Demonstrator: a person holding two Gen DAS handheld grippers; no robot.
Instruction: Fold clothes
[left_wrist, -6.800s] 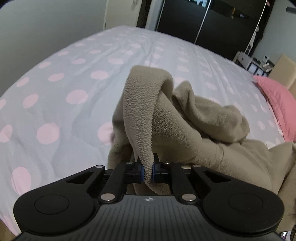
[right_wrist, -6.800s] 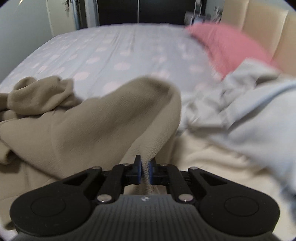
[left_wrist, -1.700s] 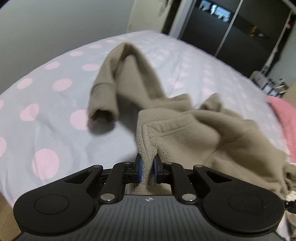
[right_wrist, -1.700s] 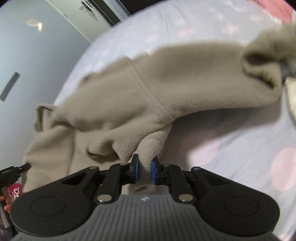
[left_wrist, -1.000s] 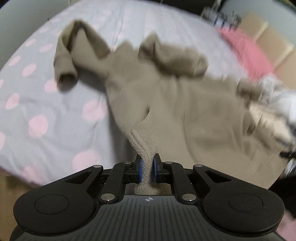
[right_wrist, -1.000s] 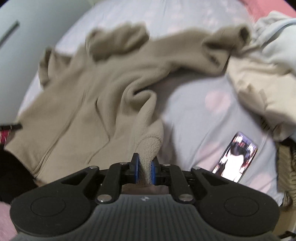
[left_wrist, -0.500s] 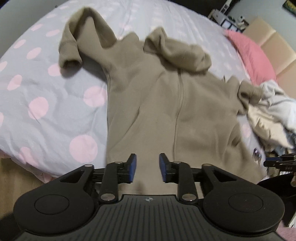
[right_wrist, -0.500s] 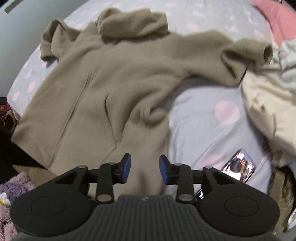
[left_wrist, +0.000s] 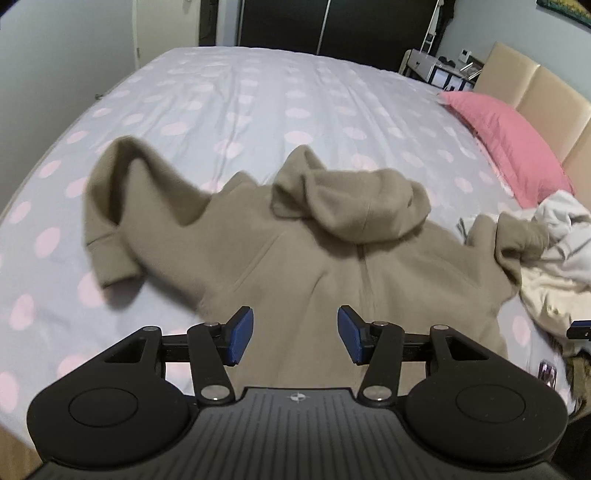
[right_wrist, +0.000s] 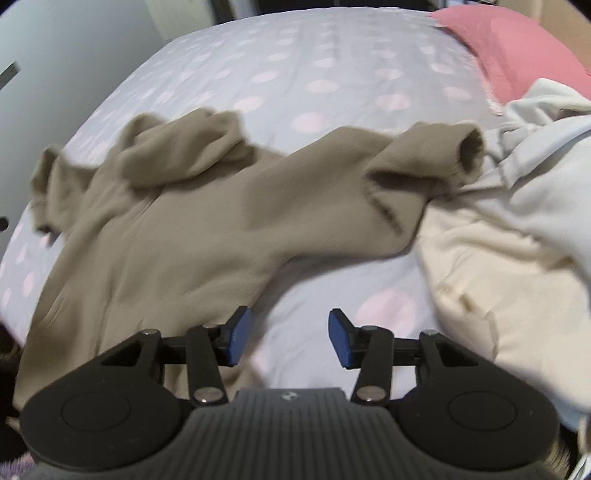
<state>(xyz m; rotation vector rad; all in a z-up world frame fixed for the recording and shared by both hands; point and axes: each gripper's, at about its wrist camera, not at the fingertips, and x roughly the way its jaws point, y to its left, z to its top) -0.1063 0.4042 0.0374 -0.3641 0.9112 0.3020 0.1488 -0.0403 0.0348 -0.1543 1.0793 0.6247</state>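
The bed (left_wrist: 258, 96) carries my tan hoodie (left_wrist: 314, 273) spread flat, hood away from me, long axis running straight ahead. My left gripper (left_wrist: 295, 334) hangs released over its hem; my right gripper (right_wrist: 284, 338), also released, sits nearer the right sleeve (right_wrist: 424, 162).

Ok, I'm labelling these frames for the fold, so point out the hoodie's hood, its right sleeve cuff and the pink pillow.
hood (left_wrist: 354, 206), left wrist view, on the bunched middle of the hood.
right sleeve cuff (right_wrist: 467, 153), right wrist view, on the open cuff end.
pink pillow (left_wrist: 506, 144), left wrist view, on its top face.
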